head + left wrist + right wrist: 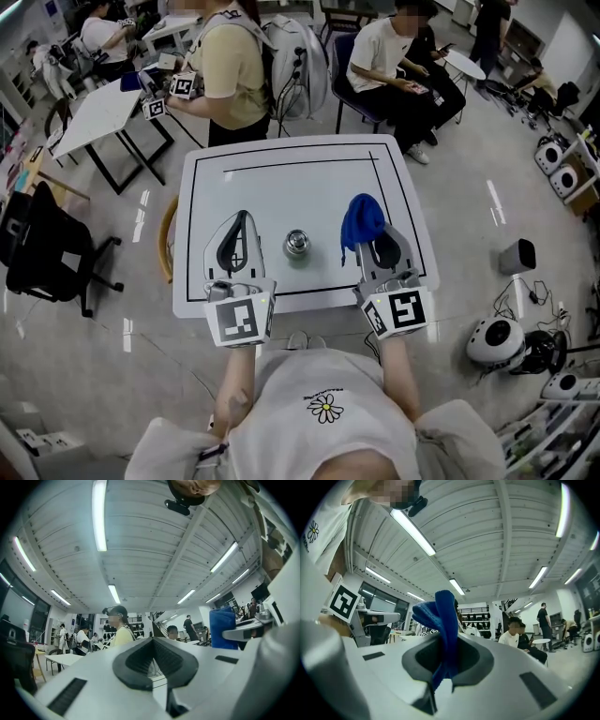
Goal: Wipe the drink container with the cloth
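Observation:
A small shiny metal drink container (pixel 298 246) stands upright on the white table (pixel 291 173), between my two grippers. My left gripper (pixel 243 217) rests to its left, jaws shut with nothing between them; in the left gripper view the left gripper (pixel 152 641) tilts up toward the ceiling. My right gripper (pixel 371 236) sits to the container's right, shut on a bunched blue cloth (pixel 361 219). In the right gripper view the cloth (pixel 443 616) sticks up from between the closed pads. The cloth (pixel 221 629) also shows at the right of the left gripper view. Neither gripper touches the container.
A black line frames the tabletop. A person in a yellow shirt (pixel 230 66) stands just beyond the far edge, and another person (pixel 394 56) sits further right. A black chair (pixel 42 253) stands at the left, and round white devices (pixel 497 339) lie on the floor at the right.

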`<action>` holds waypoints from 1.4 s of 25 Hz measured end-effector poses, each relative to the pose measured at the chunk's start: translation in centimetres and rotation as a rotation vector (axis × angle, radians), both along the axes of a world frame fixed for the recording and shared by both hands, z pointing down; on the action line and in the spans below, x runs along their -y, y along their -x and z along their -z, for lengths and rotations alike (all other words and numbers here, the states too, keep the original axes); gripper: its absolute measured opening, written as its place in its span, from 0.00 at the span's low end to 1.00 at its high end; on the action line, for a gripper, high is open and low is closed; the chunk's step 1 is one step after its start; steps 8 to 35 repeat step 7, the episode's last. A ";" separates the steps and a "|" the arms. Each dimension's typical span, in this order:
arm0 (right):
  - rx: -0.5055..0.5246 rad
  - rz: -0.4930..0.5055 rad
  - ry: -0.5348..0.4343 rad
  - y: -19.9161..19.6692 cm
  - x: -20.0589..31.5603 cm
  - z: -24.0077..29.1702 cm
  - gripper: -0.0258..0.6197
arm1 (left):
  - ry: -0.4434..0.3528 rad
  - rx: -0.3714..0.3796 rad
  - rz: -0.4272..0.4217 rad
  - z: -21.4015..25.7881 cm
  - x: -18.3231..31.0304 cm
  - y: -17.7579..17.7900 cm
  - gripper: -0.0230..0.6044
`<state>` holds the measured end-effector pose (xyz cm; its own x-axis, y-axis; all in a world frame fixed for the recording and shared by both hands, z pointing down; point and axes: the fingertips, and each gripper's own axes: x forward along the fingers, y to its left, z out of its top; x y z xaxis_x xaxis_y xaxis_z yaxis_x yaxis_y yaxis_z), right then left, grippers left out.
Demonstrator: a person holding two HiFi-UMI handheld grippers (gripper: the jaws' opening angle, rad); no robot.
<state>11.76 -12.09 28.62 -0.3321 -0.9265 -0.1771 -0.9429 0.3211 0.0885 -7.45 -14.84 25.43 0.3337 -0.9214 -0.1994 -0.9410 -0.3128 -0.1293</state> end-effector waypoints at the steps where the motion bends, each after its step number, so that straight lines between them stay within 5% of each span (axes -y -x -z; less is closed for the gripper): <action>1: -0.001 0.002 0.000 0.1 0.0 0.0 0.11 | 0.000 0.000 0.001 0.0 0.0 0.1 0.04; 35: -0.003 0.007 0.006 0.2 0.2 -0.3 0.11 | 0.010 0.001 0.007 -0.4 0.2 0.1 0.04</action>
